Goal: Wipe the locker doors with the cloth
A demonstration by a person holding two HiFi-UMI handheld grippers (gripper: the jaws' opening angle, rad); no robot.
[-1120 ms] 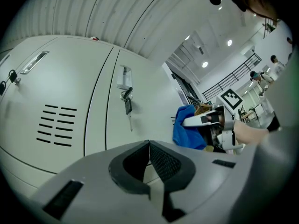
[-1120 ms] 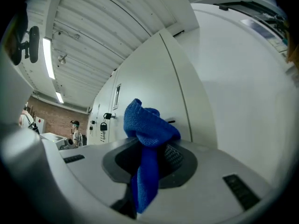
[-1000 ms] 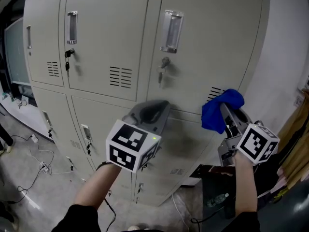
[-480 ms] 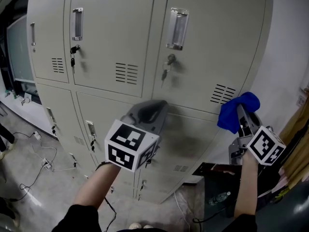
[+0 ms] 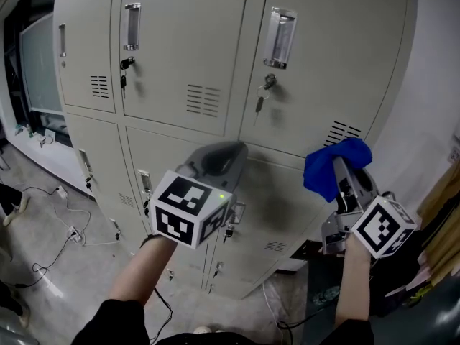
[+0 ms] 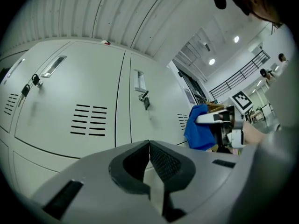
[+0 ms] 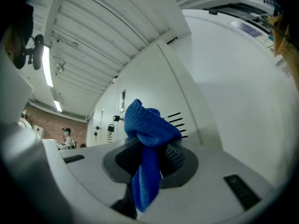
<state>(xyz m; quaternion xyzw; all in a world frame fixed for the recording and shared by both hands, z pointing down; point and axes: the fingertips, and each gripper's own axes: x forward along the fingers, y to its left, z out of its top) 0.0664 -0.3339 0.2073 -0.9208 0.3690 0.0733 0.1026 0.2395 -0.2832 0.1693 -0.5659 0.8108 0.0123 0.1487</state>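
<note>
Beige metal lockers (image 5: 187,56) with handles, keys and vent slots fill the head view. My right gripper (image 5: 338,169) is shut on a bunched blue cloth (image 5: 328,165), held just off the lower right door below a vent (image 5: 345,131). That cloth (image 7: 147,134) hangs out between the jaws in the right gripper view. My left gripper (image 5: 224,157) points at the lower middle door, jaws shut with nothing between them (image 6: 149,146). In the left gripper view the cloth (image 6: 198,127) shows at the right, in the other gripper.
Cables (image 5: 50,232) lie on the grey floor at the left. A dark box (image 5: 320,286) and cardboard (image 5: 442,207) stand to the right of the lockers. Keys hang in the upper doors' locks (image 5: 263,92). A person (image 7: 67,135) stands far off in the right gripper view.
The right gripper with the cloth swung right, then came back left and up a little near the vent. The left gripper stayed in place. The head view shifted so the lockers sit lower and further right.
</note>
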